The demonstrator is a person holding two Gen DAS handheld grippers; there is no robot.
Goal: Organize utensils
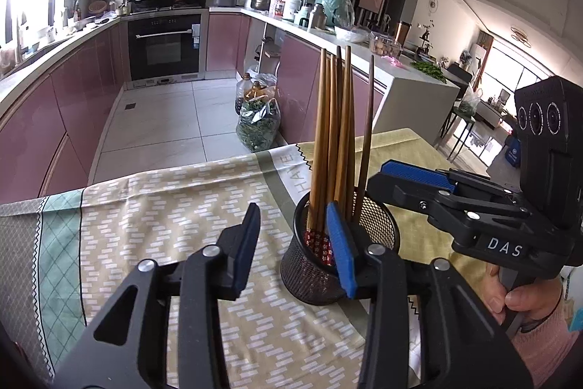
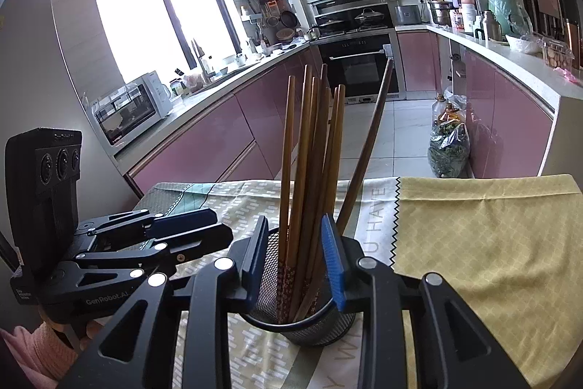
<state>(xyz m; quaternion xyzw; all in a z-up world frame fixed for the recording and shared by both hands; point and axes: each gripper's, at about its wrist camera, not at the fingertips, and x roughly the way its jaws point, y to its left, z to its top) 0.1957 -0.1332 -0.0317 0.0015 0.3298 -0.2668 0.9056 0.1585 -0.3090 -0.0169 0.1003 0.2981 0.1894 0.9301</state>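
A black mesh holder (image 1: 320, 265) stands on the patterned cloth and holds several wooden chopsticks (image 1: 333, 141) upright; a darker one leans right. My left gripper (image 1: 295, 243) is open and empty, its right finger beside the holder's left side. My right gripper (image 2: 297, 254) is open with one finger on each side of the holder (image 2: 313, 319), around the chopsticks (image 2: 309, 163). Whether its pads touch the mesh I cannot tell. It shows from the side in the left wrist view (image 1: 419, 177).
The table carries a patterned cloth (image 1: 175, 206) and a yellow cloth (image 2: 484, 236). Beyond the far edge are the tiled kitchen floor, pink cabinets, an oven and a bag of greens (image 1: 258, 123).
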